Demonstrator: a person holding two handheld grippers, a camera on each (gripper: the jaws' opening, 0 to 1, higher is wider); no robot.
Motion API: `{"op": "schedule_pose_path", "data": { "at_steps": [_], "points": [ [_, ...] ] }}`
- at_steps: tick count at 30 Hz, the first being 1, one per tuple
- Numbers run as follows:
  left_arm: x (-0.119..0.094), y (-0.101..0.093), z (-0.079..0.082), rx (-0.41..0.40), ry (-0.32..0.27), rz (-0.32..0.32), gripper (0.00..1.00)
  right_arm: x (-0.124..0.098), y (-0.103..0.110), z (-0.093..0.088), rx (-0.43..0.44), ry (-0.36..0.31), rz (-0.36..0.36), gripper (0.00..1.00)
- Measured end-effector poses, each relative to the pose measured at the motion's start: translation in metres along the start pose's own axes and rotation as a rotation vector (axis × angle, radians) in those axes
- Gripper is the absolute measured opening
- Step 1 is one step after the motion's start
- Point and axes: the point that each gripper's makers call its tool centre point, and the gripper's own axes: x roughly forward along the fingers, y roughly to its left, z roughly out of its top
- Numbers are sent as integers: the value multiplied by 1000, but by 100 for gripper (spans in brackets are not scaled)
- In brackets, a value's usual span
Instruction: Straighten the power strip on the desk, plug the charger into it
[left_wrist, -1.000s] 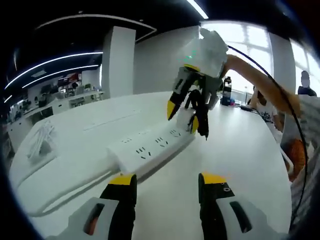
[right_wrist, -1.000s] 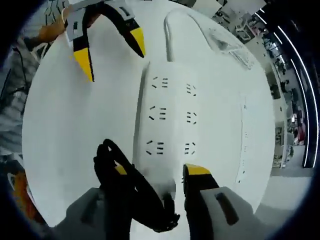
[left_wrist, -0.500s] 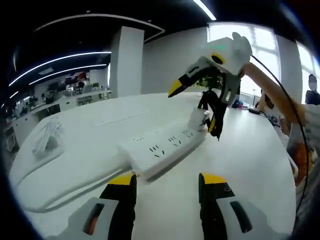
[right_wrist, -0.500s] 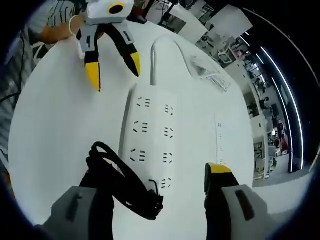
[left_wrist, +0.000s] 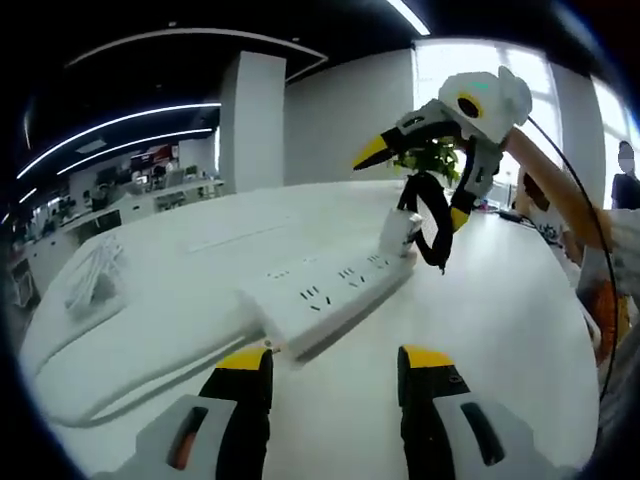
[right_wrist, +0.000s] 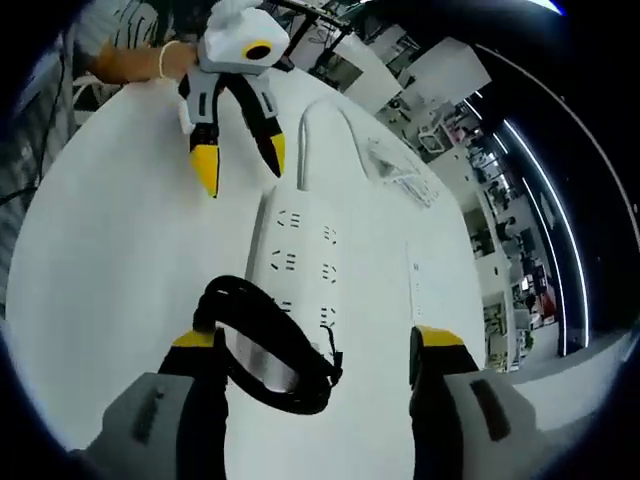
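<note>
A white power strip (left_wrist: 325, 290) lies on the white desk (left_wrist: 480, 320), running away from my left gripper (left_wrist: 335, 360), which hovers open just short of its near end with nothing between its jaws. A white charger (left_wrist: 398, 232) with a looped black cable (left_wrist: 432, 215) stands on the strip's far end. My right gripper (left_wrist: 415, 184) hangs over it, jaws spread wide. In the right gripper view the charger (right_wrist: 262, 358) and its cable (right_wrist: 285, 335) sit between the open right gripper (right_wrist: 315, 338), apart from both jaws. Beyond the power strip (right_wrist: 300, 250) the left gripper (right_wrist: 241, 158) points down.
The strip's thick white cord (left_wrist: 130, 355) curves off to the left along the desk; it loops at the far end (right_wrist: 322, 110). A white bundle (left_wrist: 90, 275) lies at the desk's left edge. A person's arm (left_wrist: 550, 185) reaches in from the right. Office desks stand behind.
My right gripper's jaws have spread and let go of the charger, which now stands on the strip's end. The right gripper has drawn back a little. My left gripper stays open.
</note>
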Motion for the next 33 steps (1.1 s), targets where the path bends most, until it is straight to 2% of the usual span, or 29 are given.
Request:
{"op": "schedule_pose_path", "data": {
  "at_steps": [7,9,11,16,23,27,33],
  "points": [
    [-1,7,4,16,-27,37,52,-25,2,6,5,-97,-131,74],
    [-1,8,3,37,-23,48,52,-31,11,7,32,-126,-110,75],
    [-1,10,2,57,-15,69,52,-38,12,12,44,-169,-138,78],
    [-3,13,5,76,-30,97,52,-47,20,15,83,-226,-154,78],
    [-5,16,9,98,-51,126,52,-49,23,17,227,-378,-254,83],
    [-5,18,11,111,-57,140,52,-43,28,8,297,-407,-298,84],
    [-2,19,13,118,-72,148,52,-30,23,-16,526,-464,-389,82]
  ]
}}
